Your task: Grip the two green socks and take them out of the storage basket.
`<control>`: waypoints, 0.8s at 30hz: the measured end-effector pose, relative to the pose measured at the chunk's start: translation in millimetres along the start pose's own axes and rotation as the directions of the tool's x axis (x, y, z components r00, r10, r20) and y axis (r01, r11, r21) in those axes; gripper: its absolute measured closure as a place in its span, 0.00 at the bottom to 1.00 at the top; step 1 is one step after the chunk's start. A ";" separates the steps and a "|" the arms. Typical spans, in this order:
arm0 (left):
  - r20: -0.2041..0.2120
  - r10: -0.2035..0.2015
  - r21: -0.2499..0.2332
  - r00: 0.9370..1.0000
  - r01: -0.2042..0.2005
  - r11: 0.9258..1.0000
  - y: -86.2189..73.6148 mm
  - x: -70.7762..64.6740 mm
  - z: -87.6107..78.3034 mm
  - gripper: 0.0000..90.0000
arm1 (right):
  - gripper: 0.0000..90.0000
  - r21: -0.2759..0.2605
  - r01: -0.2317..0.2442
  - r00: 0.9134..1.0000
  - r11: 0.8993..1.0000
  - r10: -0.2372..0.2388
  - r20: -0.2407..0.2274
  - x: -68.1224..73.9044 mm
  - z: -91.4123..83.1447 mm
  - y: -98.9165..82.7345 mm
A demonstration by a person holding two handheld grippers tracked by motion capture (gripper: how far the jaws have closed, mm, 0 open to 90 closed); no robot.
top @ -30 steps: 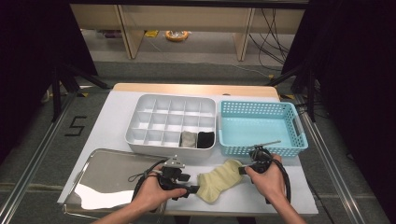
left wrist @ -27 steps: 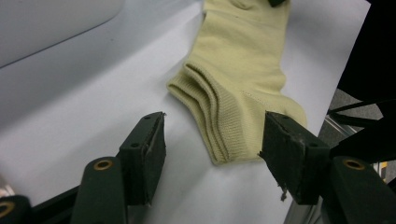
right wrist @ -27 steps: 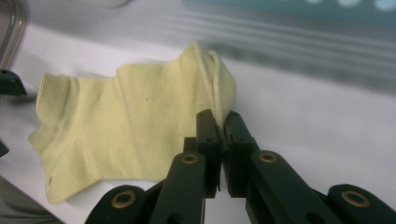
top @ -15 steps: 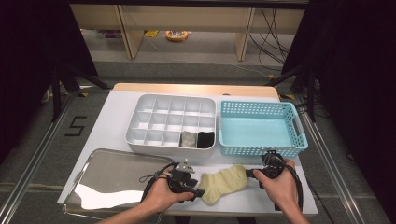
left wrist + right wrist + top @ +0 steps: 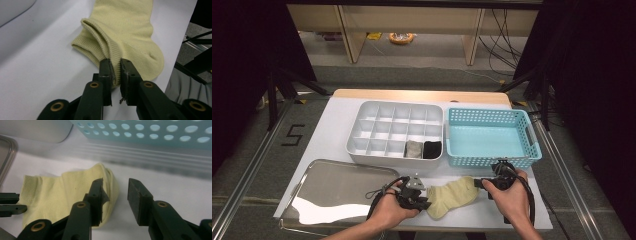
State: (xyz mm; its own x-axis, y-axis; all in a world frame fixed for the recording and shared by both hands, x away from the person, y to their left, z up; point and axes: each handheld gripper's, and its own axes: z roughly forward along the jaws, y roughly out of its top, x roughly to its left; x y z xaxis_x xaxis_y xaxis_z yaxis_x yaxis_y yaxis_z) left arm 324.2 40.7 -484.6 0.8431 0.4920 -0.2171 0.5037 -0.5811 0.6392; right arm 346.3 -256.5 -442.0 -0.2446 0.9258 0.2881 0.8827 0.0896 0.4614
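Note:
A pale yellow sock lies flat on the white table near its front edge, between my two grippers. My left gripper sits at the sock's left end. Its jaws have just been closing, and in the left gripper view the left gripper is shut on the ribbed cuff of the sock. My right gripper is at the toe end. Its jaws have just been opening, and in the right gripper view the right gripper stands open, with the toe of the sock against one jaw and bare table between the pads.
Behind the sock stands a white compartment box holding a grey sock and a black sock. A teal basket stands to its right. A shiny metal tray lies at the front left, close to my left hand.
The left jaws have closed on the cuff. The right jaws have opened and let go of the toe. The sock now lies flatter and more stretched out on the table.

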 end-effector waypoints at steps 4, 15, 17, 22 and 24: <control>0.016 -0.018 0.015 1.000 0.018 1.000 2.0 2.1 -0.8 0.91 | 0.74 -0.006 0.004 1.000 1.000 -0.004 -0.019 -1.0 3.4 0.3; 0.023 -0.038 0.053 0.999 0.037 0.998 2.5 18.5 -12.9 0.92 | 0.95 0.074 0.015 0.999 0.997 -0.011 -0.051 4.4 11.6 -4.1; 0.022 -0.035 0.067 0.999 0.034 0.997 2.5 22.7 -15.7 0.92 | 0.95 0.082 0.006 0.998 0.997 -0.001 -0.056 7.4 11.5 -5.7; 0.031 -0.032 0.092 0.999 0.029 0.995 2.9 30.9 -19.6 0.92 | 0.96 0.120 -0.001 0.996 0.993 0.012 -0.087 16.1 11.0 -12.8; 0.036 -0.042 0.093 0.998 0.038 0.995 3.4 33.7 -20.8 0.91 | 0.96 0.126 0.017 0.996 0.992 -0.007 -0.085 18.0 10.1 -14.4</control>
State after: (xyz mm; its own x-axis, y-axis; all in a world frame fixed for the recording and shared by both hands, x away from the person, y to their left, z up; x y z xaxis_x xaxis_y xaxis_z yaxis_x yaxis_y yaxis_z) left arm 350.4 68.8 -474.4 0.8276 0.4920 -0.2701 0.5508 -0.6195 0.5593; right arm 333.3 -237.4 -451.9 -0.2838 0.8906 0.3554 0.9219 0.1514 0.3567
